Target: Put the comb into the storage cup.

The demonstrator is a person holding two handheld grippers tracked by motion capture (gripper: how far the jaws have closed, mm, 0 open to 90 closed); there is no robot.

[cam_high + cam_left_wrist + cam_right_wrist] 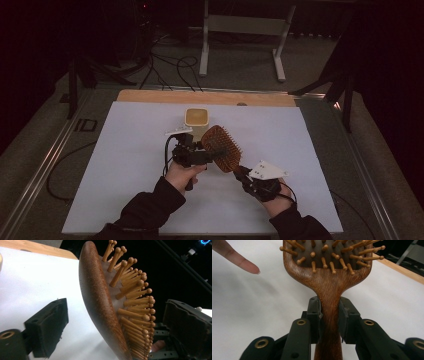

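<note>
A wooden paddle hairbrush [222,147] with round-tipped wooden bristles is held up over the white sheet [125,150]. My right gripper [243,172] is shut on its handle [329,322], one pad on each side just below the head. My left gripper [212,149] stands open around the brush head [100,302]. One pad [47,325] faces the smooth back with a gap between them. The other pad [187,327] faces the bristle tips [147,312] and stands just apart from them.
A small cream cup [196,120] stands on the sheet right behind the brush and my left gripper. The wooden table edge [200,97] runs along the far side. A finger [237,258] of the left hand points in near the brush head.
</note>
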